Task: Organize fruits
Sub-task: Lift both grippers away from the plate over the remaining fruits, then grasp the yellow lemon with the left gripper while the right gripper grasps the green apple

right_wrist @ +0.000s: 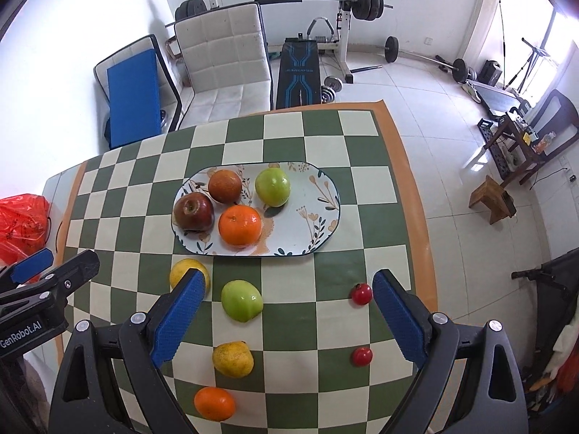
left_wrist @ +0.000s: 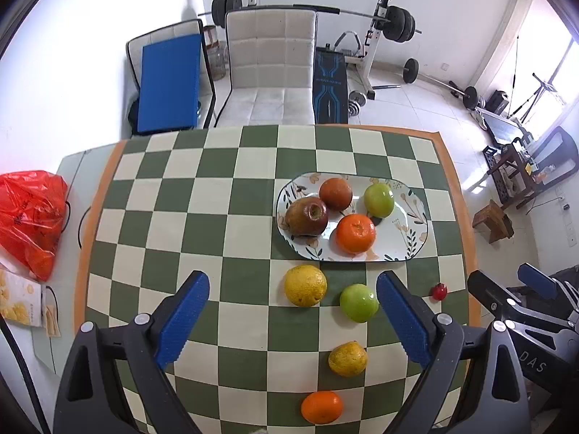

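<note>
A floral oval plate (left_wrist: 405,231) (right_wrist: 311,217) holds a dark red apple (left_wrist: 307,216) (right_wrist: 193,211), a brownish orange (left_wrist: 335,193) (right_wrist: 224,186), a green apple (left_wrist: 378,200) (right_wrist: 273,187) and an orange (left_wrist: 355,233) (right_wrist: 240,225). On the checkered cloth lie a yellow citrus (left_wrist: 305,285) (right_wrist: 182,271), a green apple (left_wrist: 358,302) (right_wrist: 241,300), a smaller yellow citrus (left_wrist: 347,358) (right_wrist: 232,359), an orange (left_wrist: 321,407) (right_wrist: 214,403) and small red fruits (left_wrist: 439,291) (right_wrist: 362,293) (right_wrist: 362,356). My left gripper (left_wrist: 292,316) and right gripper (right_wrist: 286,316) hover open and empty above the loose fruits.
A red plastic bag (left_wrist: 32,217) (right_wrist: 21,224) and a snack box (left_wrist: 21,300) sit on the table's left side. A white chair (left_wrist: 269,68) (right_wrist: 224,61) stands beyond the far edge. Gym equipment (left_wrist: 391,25) fills the room behind.
</note>
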Demonstrator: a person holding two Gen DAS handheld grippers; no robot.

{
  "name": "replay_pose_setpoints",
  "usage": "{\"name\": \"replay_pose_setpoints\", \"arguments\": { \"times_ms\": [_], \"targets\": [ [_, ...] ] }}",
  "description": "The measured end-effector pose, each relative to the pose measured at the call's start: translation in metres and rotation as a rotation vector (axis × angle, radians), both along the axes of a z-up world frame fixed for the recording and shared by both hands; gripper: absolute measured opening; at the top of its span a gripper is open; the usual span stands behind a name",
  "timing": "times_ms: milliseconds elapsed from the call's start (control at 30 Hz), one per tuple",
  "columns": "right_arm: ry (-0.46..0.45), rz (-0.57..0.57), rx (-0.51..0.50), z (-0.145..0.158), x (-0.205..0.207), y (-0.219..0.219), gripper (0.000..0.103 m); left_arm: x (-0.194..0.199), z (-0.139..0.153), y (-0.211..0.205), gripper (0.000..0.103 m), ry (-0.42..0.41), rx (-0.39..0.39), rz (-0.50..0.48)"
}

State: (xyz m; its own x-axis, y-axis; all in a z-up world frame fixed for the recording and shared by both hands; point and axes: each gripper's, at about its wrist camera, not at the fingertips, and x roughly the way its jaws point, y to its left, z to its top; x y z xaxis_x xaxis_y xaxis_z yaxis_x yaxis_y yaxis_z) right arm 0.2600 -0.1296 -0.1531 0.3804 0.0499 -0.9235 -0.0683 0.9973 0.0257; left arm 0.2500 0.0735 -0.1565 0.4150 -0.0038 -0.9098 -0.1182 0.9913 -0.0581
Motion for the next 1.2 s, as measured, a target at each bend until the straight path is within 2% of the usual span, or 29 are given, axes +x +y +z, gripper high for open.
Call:
{"name": "replay_pose_setpoints", "arguments": {
  "times_ms": [333, 567, 633, 700, 967, 1067, 1100, 1200],
  "targets": [
    [-0.020, -0.022, 0.014, 0.010, -0.012, -0.001, 0.096, 0.000, 0.002, -0.005, 0.095, -0.013, 0.015, -0.008],
    [0.014, -0.040, 0.036, -0.006, -0.003, -0.005, 0.096, 0.013, -0.011, -0.004, 0.095, 0.009, 0.029, -0.003],
    [0.035, -0.044, 0.045, -0.015, 0.001, -0.005, 0.096, 0.018, -0.018, -0.002, 0.102, 0.019, 0.055, 0.007],
    [0.063, -0.045, 0.057, -0.026, 0.005, -0.006, 0.096, 0.023, -0.028, 0.002, 0.102, 0.033, 0.067, 0.016],
    [0.242, -0.030, 0.131, -0.115, 0.024, 0.005, 0.096, 0.040, -0.086, 0.030, 0.102, 0.181, 0.072, 0.080],
    [0.320, -0.020, 0.156, -0.159, 0.030, 0.017, 0.095, 0.046, -0.114, 0.038, 0.102, 0.271, 0.030, 0.097],
    [0.341, -0.015, 0.162, -0.172, 0.032, 0.022, 0.094, 0.047, -0.120, 0.039, 0.102, 0.291, 0.015, 0.101],
    [0.399, 0.009, 0.175, -0.206, 0.037, 0.036, 0.080, 0.053, -0.140, 0.037, 0.102, 0.348, -0.017, 0.098]
  ]
}}
